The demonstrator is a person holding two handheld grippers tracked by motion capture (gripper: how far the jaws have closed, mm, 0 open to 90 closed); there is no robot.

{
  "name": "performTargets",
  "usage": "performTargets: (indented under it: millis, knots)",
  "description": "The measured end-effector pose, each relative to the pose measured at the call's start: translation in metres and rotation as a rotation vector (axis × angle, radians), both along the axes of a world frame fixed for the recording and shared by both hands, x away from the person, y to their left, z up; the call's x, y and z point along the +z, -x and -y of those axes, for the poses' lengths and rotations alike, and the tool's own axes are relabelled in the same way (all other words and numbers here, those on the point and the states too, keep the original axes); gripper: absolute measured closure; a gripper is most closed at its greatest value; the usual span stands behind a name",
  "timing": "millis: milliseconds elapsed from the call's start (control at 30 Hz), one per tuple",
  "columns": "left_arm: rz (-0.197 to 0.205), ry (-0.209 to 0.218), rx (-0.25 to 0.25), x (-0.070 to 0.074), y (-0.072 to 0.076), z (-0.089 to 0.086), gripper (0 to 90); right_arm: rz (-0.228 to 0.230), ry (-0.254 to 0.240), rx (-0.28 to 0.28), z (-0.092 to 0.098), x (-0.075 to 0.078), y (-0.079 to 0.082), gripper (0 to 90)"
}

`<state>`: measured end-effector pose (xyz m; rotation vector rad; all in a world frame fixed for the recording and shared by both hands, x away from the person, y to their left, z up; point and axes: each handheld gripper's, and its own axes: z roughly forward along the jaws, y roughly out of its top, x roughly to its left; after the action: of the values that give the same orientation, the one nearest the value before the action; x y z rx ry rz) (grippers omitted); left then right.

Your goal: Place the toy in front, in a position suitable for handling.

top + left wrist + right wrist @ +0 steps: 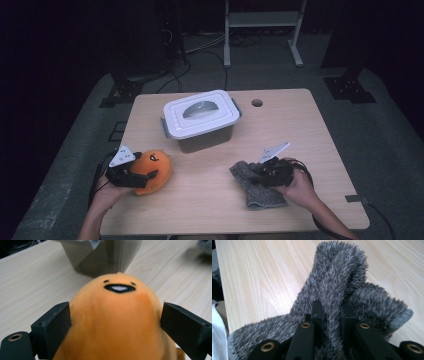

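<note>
An orange plush toy [156, 169] with a small black mouth lies at the table's front left. My left gripper [145, 176] has its two black jaws pressed against the plush's sides [117, 320]; the face points away from the camera, towards the box. At the front right lies a grey fuzzy cloth [259, 194], crumpled. My right gripper [261, 174] comes at it from the right and is shut on a raised fold of the cloth [337, 272], with the pile squeezed between the narrow jaws [331, 308].
A grey storage box with a white lid and handle [200, 117] stands at the middle back of the wooden table [210, 200]; its dark wall [105, 257] rises just beyond the plush. A round cable hole [257, 103] sits behind the box, to the right.
</note>
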<state>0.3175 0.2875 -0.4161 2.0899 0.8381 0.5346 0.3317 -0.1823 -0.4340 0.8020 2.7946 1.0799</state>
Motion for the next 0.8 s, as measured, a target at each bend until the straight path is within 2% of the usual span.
performTargets:
  millis: [67, 100, 133, 200, 233, 267, 333, 400, 567, 700, 800]
  knots:
    - [-0.004, 0.013, 0.012, -0.004, -0.001, -0.002, 11.5, 0.001, -0.002, -0.006, 0.005, 0.0, 0.001, 76.8]
    - [-0.004, 0.013, 0.012, -0.004, -0.001, -0.002, 14.3, 0.001, -0.002, -0.006, 0.005, 0.0, 0.001, 76.8]
    - [-0.012, 0.035, 0.028, -0.008, -0.002, -0.003, 16.1, 0.002, -0.006, -0.017, 0.01, 0.001, 0.003, 76.8]
    - [-0.006, 0.041, 0.024, -0.009, -0.001, -0.003, 22.8, 0.006, -0.013, -0.023, 0.015, 0.002, 0.005, 76.7]
    - [0.0, 0.033, 0.025, -0.009, 0.0, -0.002, 22.8, 0.006, -0.013, -0.023, 0.015, 0.002, 0.005, 76.7]
    - [0.004, 0.021, 0.028, -0.009, 0.001, -0.002, 30.3, 0.005, -0.018, -0.033, 0.021, 0.002, 0.006, 76.6]
    - [0.002, 0.013, 0.03, -0.008, 0.001, -0.002, 32.9, 0.005, -0.02, -0.038, 0.023, 0.002, 0.007, 76.6]
    - [0.004, -0.003, 0.03, -0.007, 0.001, -0.001, 40.8, 0.005, -0.022, -0.046, 0.029, 0.002, 0.008, 76.6]
    - [0.01, -0.019, 0.023, -0.004, 0.001, 0.001, 49.4, 0.006, -0.037, -0.067, 0.041, 0.002, 0.011, 76.5]
    - [0.021, 0.006, 0.015, 0.001, 0.002, 0.0, 52.9, 0.002, -0.045, -0.085, 0.051, 0.001, 0.013, 76.5]
    - [0.016, 0.044, 0.006, 0.005, 0.003, -0.001, 53.0, 0.004, -0.048, -0.099, 0.059, 0.001, 0.015, 76.4]
